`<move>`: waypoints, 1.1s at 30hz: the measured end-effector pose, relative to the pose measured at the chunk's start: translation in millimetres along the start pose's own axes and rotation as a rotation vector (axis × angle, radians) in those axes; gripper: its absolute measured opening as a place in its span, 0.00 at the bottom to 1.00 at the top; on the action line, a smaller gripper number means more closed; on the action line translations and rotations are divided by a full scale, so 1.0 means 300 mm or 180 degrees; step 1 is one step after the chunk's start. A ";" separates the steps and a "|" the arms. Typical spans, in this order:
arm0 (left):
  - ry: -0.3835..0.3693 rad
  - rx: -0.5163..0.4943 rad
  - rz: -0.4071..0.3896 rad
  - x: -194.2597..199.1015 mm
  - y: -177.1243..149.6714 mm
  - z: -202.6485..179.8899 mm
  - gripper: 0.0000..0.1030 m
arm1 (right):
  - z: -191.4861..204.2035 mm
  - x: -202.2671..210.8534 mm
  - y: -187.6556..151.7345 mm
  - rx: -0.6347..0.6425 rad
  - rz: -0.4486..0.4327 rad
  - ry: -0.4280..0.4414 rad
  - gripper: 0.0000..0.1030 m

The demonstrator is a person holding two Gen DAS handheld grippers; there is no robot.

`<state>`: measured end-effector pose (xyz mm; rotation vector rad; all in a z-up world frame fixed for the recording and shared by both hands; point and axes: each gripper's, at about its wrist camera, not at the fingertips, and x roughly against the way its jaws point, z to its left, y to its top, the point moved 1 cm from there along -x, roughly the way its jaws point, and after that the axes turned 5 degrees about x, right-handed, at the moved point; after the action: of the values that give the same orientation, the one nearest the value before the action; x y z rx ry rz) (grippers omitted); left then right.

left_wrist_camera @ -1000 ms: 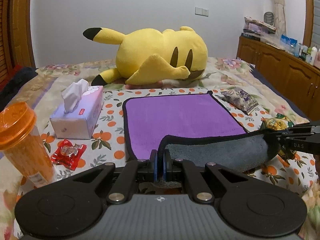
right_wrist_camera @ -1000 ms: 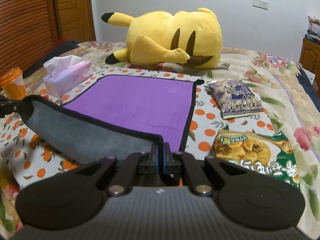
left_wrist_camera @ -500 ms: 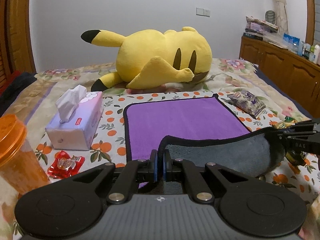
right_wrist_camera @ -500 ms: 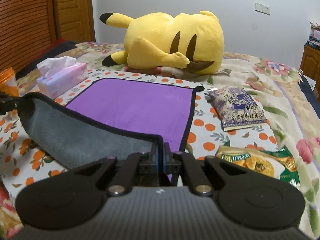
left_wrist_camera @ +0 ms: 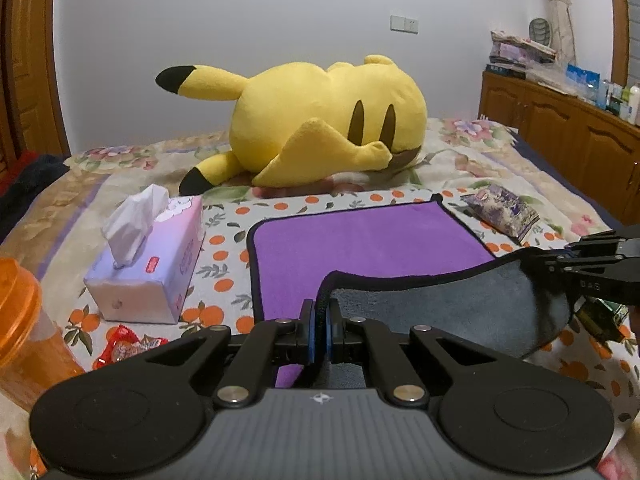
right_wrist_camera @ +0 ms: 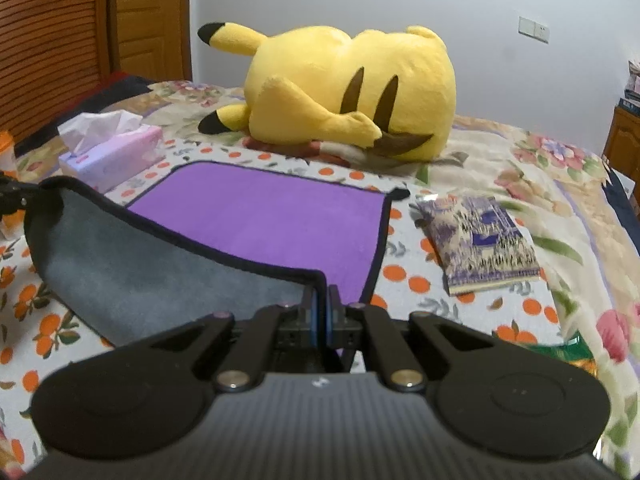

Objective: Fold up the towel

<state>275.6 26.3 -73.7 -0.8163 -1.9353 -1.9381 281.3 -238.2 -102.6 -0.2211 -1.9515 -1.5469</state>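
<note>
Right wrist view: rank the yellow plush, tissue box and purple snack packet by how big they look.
1. yellow plush, clearly largest.
2-3. purple snack packet and tissue box look alike in area; the packet lies nearer the camera, so I won't rank them.

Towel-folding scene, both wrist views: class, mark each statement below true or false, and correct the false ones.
1. Both grippers are shut on the towel. True: the left gripper and right gripper each pinch a near corner.
2. The lifted part shows a grey underside. True.
3. The tissue box lies on the towel. False: it sits beside it, apart.
4. The yellow plush toy lies beyond the towel's far edge. True.
5. The purple snack packet is held by the right gripper. False: it lies on the bedspread.
</note>
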 end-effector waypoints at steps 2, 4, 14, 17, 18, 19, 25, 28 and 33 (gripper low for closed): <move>-0.0010 -0.0002 -0.0028 0.008 0.010 -0.003 0.06 | -0.003 0.001 0.011 0.0017 -0.0029 0.0002 0.05; -0.0032 0.0023 -0.0062 0.014 0.025 -0.003 0.06 | -0.009 0.002 0.025 0.0005 -0.0066 0.0006 0.05; -0.0047 0.0037 -0.0217 0.011 0.094 -0.006 0.06 | -0.042 0.032 0.095 -0.0027 -0.0273 -0.0022 0.05; -0.0049 0.0058 -0.0267 0.020 0.116 -0.002 0.06 | -0.040 0.038 0.114 0.0005 -0.0335 -0.0022 0.05; -0.0044 0.0047 -0.0291 0.023 0.124 -0.004 0.06 | -0.038 0.038 0.120 0.0014 -0.0350 -0.0022 0.05; -0.0040 0.0033 -0.0311 0.024 0.132 -0.005 0.06 | -0.038 0.038 0.126 0.0024 -0.0366 -0.0024 0.05; -0.0028 -0.0018 -0.0373 -0.008 0.178 -0.009 0.06 | -0.034 0.016 0.159 0.0083 -0.0407 -0.0047 0.05; -0.0021 -0.0101 -0.0365 -0.036 0.198 -0.012 0.06 | -0.056 -0.010 0.174 -0.0008 -0.0381 -0.0026 0.05; 0.0009 -0.0156 -0.0339 -0.077 0.220 0.002 0.06 | -0.071 -0.049 0.198 0.0049 -0.0354 -0.0071 0.05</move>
<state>331.9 18.6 -32.8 -0.7369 -1.9741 -2.0539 330.1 -236.5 -59.9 -0.1256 -2.0225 -1.6052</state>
